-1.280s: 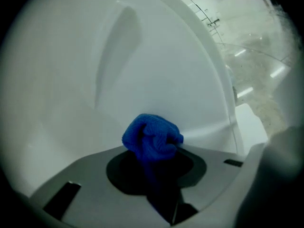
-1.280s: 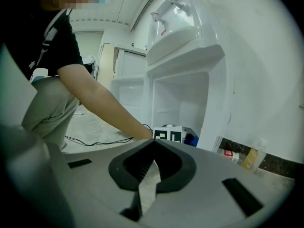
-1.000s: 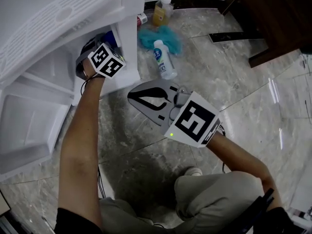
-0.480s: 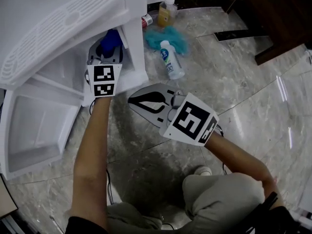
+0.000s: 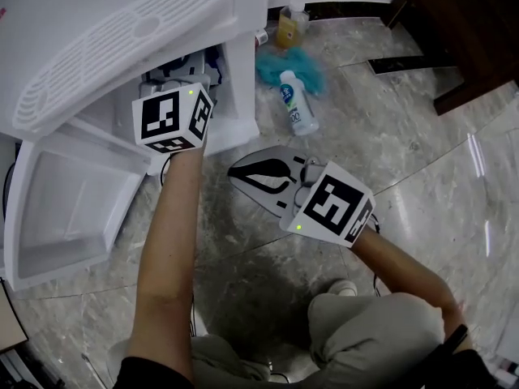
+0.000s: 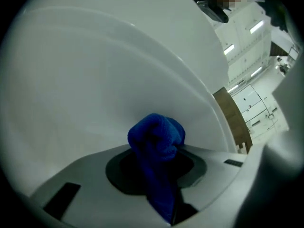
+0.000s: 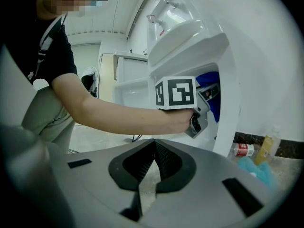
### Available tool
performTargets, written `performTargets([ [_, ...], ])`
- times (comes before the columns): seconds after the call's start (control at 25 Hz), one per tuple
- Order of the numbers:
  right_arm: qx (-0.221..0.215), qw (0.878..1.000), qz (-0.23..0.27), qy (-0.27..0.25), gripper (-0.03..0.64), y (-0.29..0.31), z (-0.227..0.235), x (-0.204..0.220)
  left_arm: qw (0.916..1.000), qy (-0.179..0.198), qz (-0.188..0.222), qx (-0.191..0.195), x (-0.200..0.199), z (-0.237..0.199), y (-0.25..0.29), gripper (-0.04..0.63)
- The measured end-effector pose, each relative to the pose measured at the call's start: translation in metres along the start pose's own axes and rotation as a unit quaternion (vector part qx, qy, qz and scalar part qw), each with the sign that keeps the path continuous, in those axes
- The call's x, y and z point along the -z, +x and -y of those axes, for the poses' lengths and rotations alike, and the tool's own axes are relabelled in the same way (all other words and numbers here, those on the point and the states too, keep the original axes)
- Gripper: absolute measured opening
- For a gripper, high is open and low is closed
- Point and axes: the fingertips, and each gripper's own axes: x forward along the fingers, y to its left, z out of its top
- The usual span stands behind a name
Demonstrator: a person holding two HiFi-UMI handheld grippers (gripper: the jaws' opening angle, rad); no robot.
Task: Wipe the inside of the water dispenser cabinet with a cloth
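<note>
No lettering is legible anywhere. The white bottle (image 5: 297,108) on the floor beyond the jaws of the right gripper (image 5: 237,171) carries a blue label too small to read. The left cube (image 5: 170,120) and the right cube (image 5: 332,209) bear only black-and-white square markers.

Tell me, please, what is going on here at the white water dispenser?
A person holds a gripper in each hand. The left gripper is shut on a bunched blue terry cloth and reaches into the open cabinet of the white plastic water dispenser, with the cloth close against a white surface; whether it touches cannot be told. The right gripper is shut and empty, hovering over the grey marble floor outside.
</note>
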Motion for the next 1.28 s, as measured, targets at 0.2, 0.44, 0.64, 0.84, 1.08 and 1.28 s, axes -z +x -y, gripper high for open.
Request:
performTargets([
  [0.2, 0.006, 1.000, -0.007, 0.005, -0.002, -0.009, 0.003, 0.006, 0.9990, 0.015, -0.008, -0.042, 0.005, -0.019, 0.021, 0.100],
  [0.44, -0.005, 1.000, -0.004, 0.009, -0.002, -0.019, -0.003, 0.013, 0.9976, 0.030, -0.040, -0.047, 0.012, -0.032, 0.042, 0.100],
  [0.64, -0.013, 1.000, -0.002, 0.015, -0.002, -0.015, -0.005, 0.014, 0.9982, 0.014, -0.028, -0.052, 0.014, -0.020, 0.022, 0.100],
  [0.84, -0.019, 1.000, -0.002, 0.011, -0.002, -0.011, -0.008, 0.015, 0.9958, 0.028, -0.071, -0.050, 0.025, -0.029, 0.035, 0.100],
  [1.08, -0.016, 1.000, -0.003, 0.008, -0.002, -0.013, -0.009, 0.012, 0.9953, 0.027, -0.087, -0.032, 0.023, -0.028, 0.033, 0.100],
  [1.28, -0.012, 1.000, -0.010, 0.004, -0.002, -0.010, -0.007, 0.018, 0.9871, 0.071, -0.117, 0.082, 0.011, 0.007, 0.004, 0.100],
])
